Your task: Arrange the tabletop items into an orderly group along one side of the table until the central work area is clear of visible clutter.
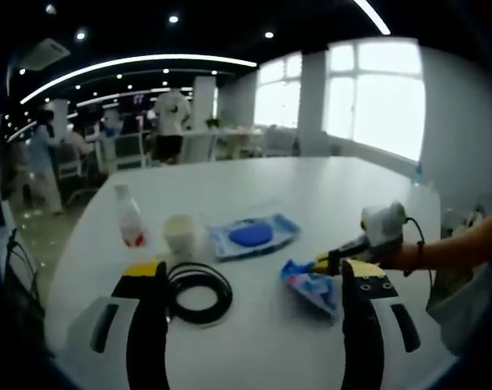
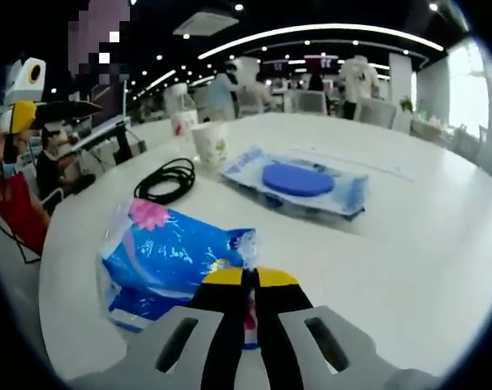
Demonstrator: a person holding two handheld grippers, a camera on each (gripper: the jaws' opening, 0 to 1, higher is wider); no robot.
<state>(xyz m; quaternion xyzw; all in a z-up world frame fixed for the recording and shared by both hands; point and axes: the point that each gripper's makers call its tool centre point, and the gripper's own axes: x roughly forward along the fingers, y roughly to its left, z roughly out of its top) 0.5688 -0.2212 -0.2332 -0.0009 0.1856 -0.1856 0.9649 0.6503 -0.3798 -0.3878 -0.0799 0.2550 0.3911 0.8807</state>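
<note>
- Left gripper hovering low over the white table, jaws spread wide, gripping nothing; black cable coil lying flat between them, nearer the left jaw.
- Right gripper clamping its jaws tight on the edge of the blue snack packet; in the left gripper view it is reaching in from the right, held by a person's hand.
- Packet lying flat, long axis running away from the right gripper toward the table's near-left edge; print too blurry to read.
- Items going left to right in the left gripper view: small bottle standing upright, paper cup upright just beside it, wet wipes pack flat with its blue lid up, long axis across the table.
- Bottle partly hidden behind the cup in the right gripper view.
- Room showing an open office with ceiling lights, bright windows, people far back, blurred.
</note>
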